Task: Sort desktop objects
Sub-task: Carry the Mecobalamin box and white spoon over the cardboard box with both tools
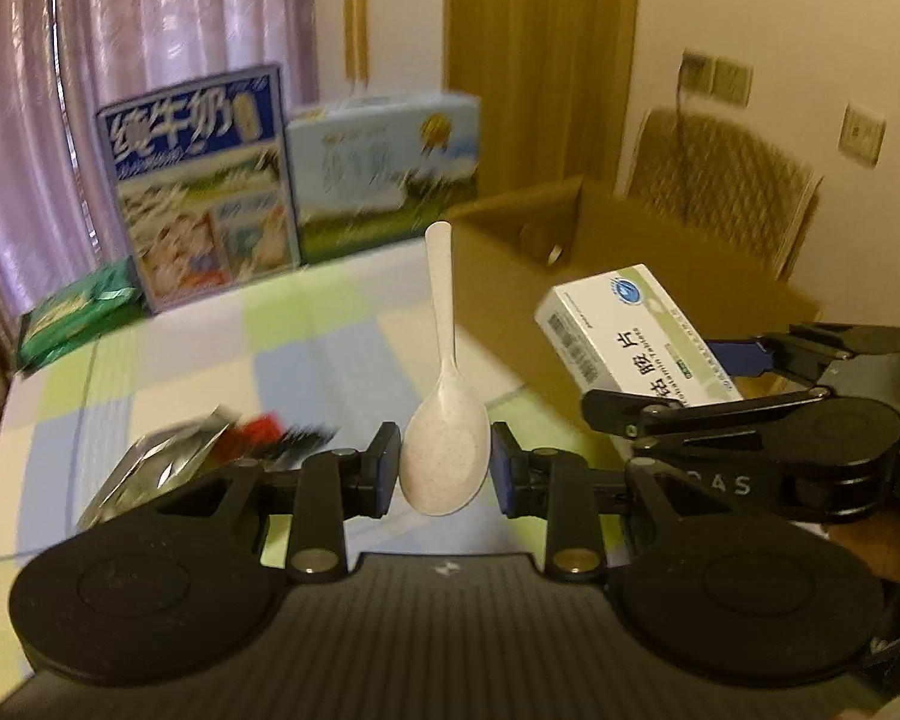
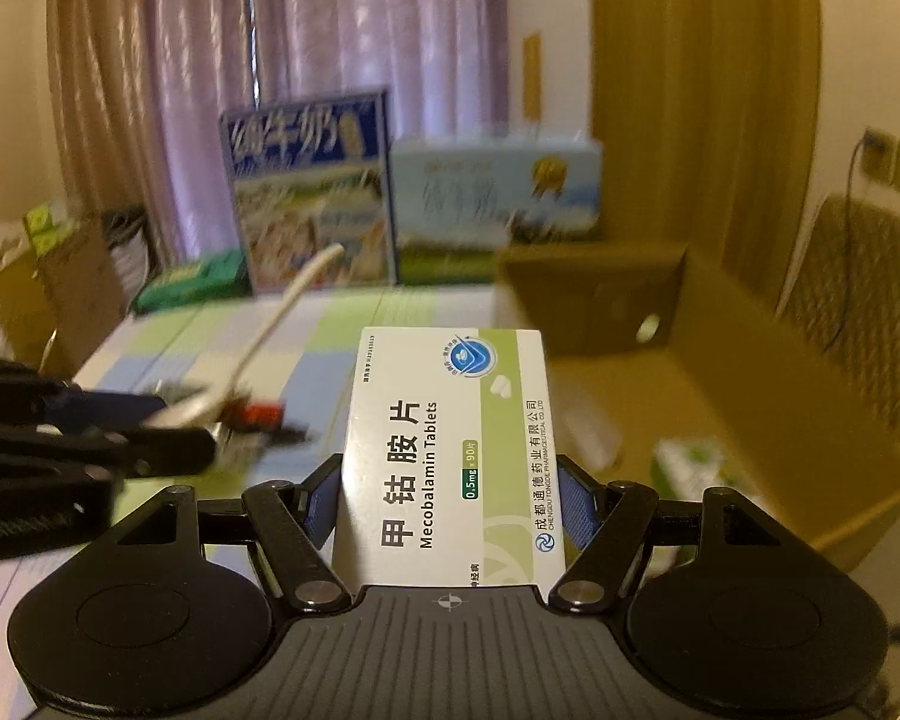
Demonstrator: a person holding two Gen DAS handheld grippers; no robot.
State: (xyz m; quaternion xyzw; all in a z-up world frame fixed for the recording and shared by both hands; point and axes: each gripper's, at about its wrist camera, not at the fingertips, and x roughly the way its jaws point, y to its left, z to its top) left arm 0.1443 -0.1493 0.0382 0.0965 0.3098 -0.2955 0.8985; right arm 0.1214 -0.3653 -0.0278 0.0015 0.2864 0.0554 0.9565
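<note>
Clamped between the left gripper (image 1: 445, 468) pads, a light, stiff spoon (image 1: 444, 420) is held by its bowl. A tablet box (image 2: 450, 462), probably light and crushable, is gripped across its sides by the right gripper (image 2: 450, 504).

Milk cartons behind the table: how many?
2. A dark blue milk carton stands upright at the left; a light blue milk carton sits beside it on the right, next to the cardboard box. More may be hidden behind them.
</note>
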